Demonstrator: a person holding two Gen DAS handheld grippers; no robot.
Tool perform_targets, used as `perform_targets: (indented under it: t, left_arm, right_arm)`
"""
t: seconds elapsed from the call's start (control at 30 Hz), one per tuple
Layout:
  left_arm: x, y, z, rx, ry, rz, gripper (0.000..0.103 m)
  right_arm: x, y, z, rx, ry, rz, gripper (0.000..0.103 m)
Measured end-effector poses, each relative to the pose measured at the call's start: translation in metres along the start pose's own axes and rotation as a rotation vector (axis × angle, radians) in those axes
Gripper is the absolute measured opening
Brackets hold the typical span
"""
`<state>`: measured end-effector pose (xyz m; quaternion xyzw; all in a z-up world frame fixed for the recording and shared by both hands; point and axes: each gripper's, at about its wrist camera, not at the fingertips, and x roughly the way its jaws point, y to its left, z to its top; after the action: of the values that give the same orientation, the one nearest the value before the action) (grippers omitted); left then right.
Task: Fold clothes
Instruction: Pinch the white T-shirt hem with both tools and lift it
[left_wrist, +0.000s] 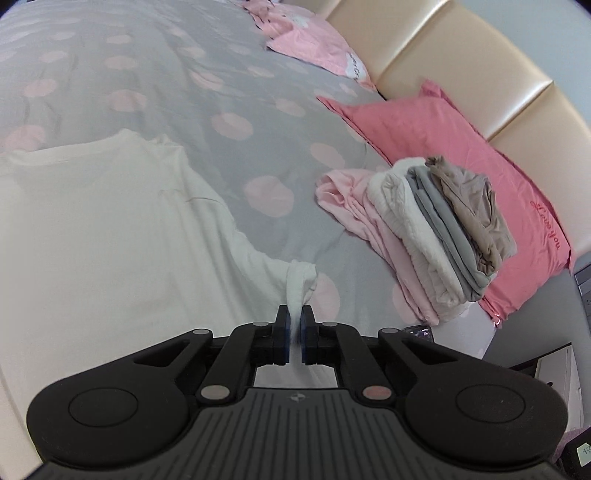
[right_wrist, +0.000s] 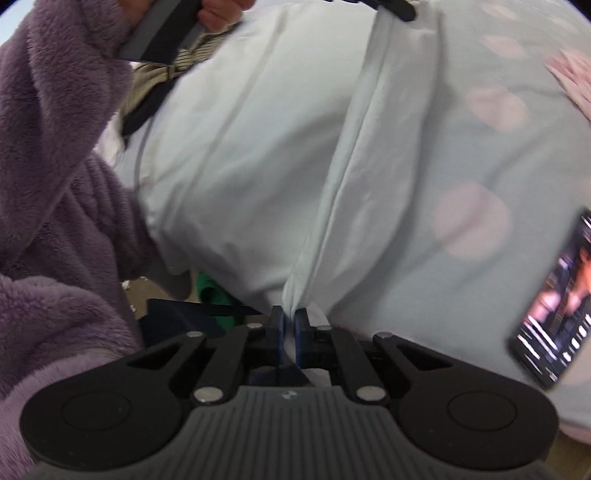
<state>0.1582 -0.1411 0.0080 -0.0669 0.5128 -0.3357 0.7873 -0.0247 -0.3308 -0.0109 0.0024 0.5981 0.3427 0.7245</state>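
A: Shirt (left_wrist: 92, 229), cream, spread flat on the bed (left_wrist: 207, 96); where do we hold it?

B: Our left gripper (left_wrist: 294, 317) has its fingers nearly closed on a bunched corner; our right gripper (right_wrist: 289, 321) pinches another edge likewise, so the cloth runs taut between them.

A: Why both ends?

B: We judge that tension keeps the crease straight.

A: And the stack of folded clothes (left_wrist: 424, 229)?

B: It sits beside the pink pillow (left_wrist: 461, 147), apart from the shirt, leaving us folding space.
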Motion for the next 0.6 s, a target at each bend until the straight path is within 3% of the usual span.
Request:
perform_targets:
  t: [0.27,0.5,0.6]
  left_arm:
    - [-0.004,0.075,-0.027,-0.097,-0.036,0.006,0.003]
    - [0.021,0.105,-0.044,-0.106,-0.008,0.044,0.004]
    - [0.023,0.112,-0.049,-0.118,0.0,0.055,0.01]
  right_arm:
    - [0.045,0.029,0.027,-0.024,0.053,0.006,0.006]
    - [0.083,0.051,0.048,-0.048,0.105,0.003,0.007]
    - [0.091,0.056,0.05,-0.073,0.129,-0.005,0.013]
